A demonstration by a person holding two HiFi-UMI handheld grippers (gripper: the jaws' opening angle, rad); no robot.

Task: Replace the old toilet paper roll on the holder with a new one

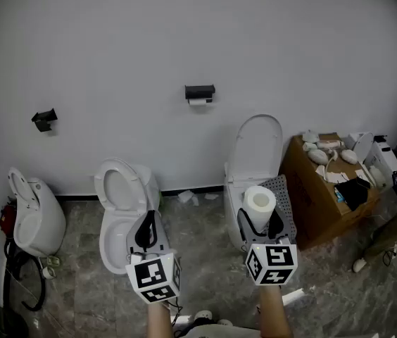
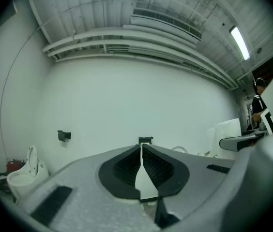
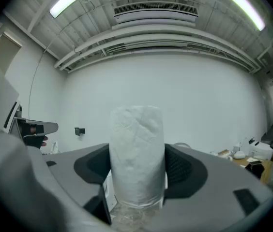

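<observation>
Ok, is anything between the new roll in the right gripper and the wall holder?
No obstacle shows in the air between the new roll, clamped in the right gripper, and the holder on the wall. But white paper of the old roll hangs in it. A toilet stands below on each side.

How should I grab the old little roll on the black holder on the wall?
Probably by the white bit of the old roll that shows under the black holder. Come straight from the front: the wall is behind it and the holder covers its top. The shut, empty left gripper must open first.
</observation>
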